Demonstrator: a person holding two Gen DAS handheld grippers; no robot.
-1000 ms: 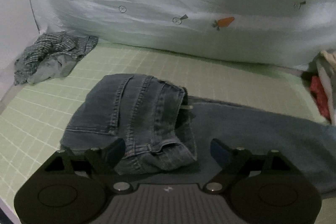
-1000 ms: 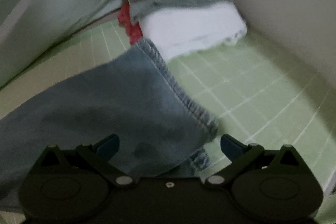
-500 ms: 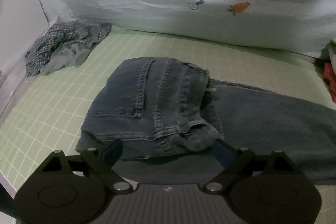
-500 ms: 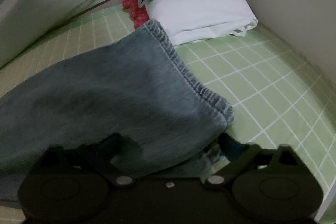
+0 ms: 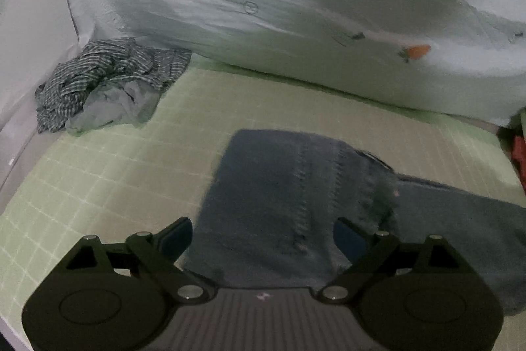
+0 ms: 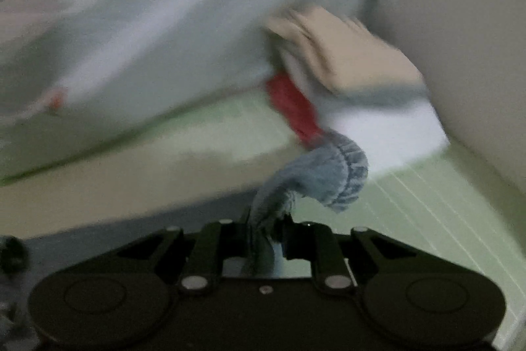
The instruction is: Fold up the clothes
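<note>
A pair of blue jeans (image 5: pixel 289 196) lies on the green checked mat (image 5: pixel 108 173), waist end folded over, legs running off to the right. My left gripper (image 5: pixel 263 236) hovers over the waist end with its jaws wide apart and nothing pinched. In the right wrist view, my right gripper (image 6: pixel 264 234) has its jaws closing on the hem of the jeans leg (image 6: pixel 328 176). The hem bunches up between the fingers and is lifted off the mat. This view is blurred by motion.
A crumpled striped garment (image 5: pixel 108 81) lies at the back left of the mat. A pale quilt with carrot prints (image 5: pixel 296 15) runs along the back. A stack of folded clothes (image 6: pixel 355 71), beige, grey, white and red, stands in the right corner by the wall (image 6: pixel 466 22).
The right gripper went from wide around the leg hem to pinching it, and lifted it. The left gripper slid over the jeans' waist end, still wide.
</note>
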